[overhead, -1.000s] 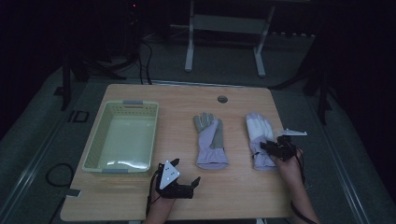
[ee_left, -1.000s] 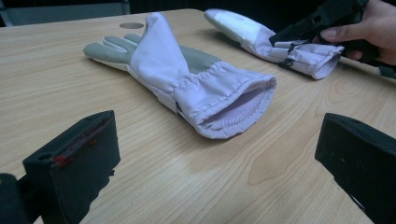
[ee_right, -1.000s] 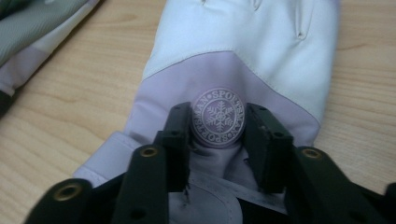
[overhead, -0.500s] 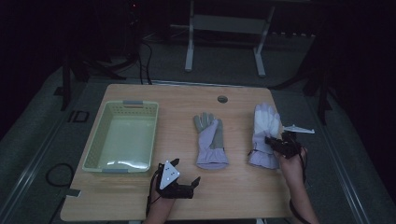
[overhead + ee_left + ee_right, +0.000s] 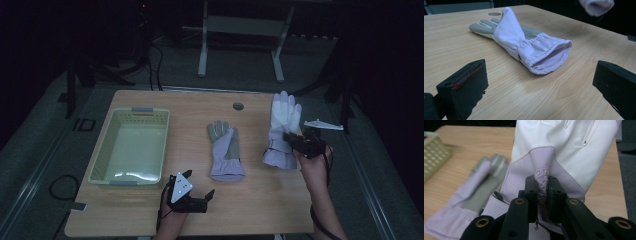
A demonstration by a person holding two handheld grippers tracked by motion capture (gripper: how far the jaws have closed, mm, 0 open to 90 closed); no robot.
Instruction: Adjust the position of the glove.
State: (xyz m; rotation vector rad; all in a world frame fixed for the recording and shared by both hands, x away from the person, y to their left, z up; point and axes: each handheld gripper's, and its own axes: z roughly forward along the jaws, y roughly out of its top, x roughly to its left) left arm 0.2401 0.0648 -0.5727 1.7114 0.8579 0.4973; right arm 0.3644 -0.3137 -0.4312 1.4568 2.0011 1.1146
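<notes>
A white glove (image 5: 285, 116) with a lilac cuff hangs above the table's right side, fingers pointing away. My right gripper (image 5: 288, 138) is shut on a pinched fold of its back (image 5: 541, 187); the jaws have just been closing on that fabric. The white palm panel (image 5: 574, 150) spreads above the jaws. A second glove (image 5: 225, 150), lilac with grey fingers, lies flat mid-table, its cuff (image 5: 549, 58) towards me. My left gripper (image 5: 201, 184) rests near the front edge, open wide, its jaws (image 5: 539, 85) facing that cuff from a short way off with nothing between them.
A pale green basket (image 5: 105, 150) with nothing in it stands on the table's left side; its corner (image 5: 434, 147) shows in the right gripper view. A round cable hole (image 5: 238, 106) sits near the far edge. Dark floor and a stand lie beyond.
My right gripper has risen with the white glove, which has come up off the table and moved towards the far side. The left gripper and the lilac glove have stayed put.
</notes>
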